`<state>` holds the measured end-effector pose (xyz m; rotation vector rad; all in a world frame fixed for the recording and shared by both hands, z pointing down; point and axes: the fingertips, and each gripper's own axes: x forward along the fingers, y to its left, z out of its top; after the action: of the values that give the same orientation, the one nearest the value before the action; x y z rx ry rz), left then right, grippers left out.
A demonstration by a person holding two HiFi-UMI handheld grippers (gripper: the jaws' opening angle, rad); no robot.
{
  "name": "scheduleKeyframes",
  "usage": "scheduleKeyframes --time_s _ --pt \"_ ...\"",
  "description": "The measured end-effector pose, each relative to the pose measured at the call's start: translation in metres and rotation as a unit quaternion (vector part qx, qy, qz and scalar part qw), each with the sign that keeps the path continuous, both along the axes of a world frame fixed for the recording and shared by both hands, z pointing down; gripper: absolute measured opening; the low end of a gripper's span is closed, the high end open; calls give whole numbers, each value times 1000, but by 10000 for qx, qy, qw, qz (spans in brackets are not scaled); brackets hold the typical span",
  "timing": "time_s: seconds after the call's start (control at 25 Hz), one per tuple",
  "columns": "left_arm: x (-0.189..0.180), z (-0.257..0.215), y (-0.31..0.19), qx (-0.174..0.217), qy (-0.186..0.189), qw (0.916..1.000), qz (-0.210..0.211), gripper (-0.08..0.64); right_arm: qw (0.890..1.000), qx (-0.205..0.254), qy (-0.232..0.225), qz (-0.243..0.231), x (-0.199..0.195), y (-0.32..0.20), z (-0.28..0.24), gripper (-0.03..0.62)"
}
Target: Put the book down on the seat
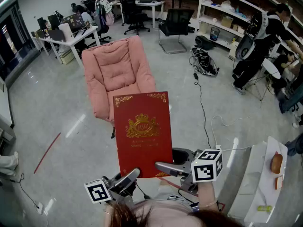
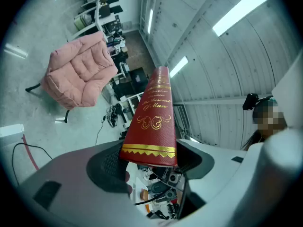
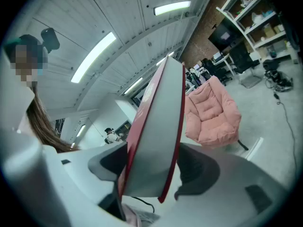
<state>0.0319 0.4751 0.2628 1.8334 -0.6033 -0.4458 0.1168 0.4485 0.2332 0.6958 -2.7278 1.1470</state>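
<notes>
Red book (image 1: pixel 142 131), gold-stamped, is held upright in the head view before the pink armchair (image 1: pixel 118 70), clear of its seat; left gripper (image 1: pixel 124 179) and right gripper (image 1: pixel 166 168) clasp its lower corners. Left gripper view: jaws pinch the spine. Right gripper view: wide-set jaws grip the page edge

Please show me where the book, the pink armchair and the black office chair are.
book (image 1: pixel 142 126): head view, on the gold crest of its red cover.
pink armchair (image 1: pixel 116 60): head view, on the backrest cushion.
black office chair (image 1: pixel 177 18): head view, on its backrest.
</notes>
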Motion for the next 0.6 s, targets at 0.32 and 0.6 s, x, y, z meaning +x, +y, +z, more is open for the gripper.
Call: scheduleKeyframes --time_s 0.32,0.6 --pt "11 -1 -18 105 -175 9998 -8 279 9999 -76 -84 8 12 -16 3 330" --pt "33 8 -34 23 -184 9996 -214 279 9996 -119 -120 -210 33 -36 11 330"
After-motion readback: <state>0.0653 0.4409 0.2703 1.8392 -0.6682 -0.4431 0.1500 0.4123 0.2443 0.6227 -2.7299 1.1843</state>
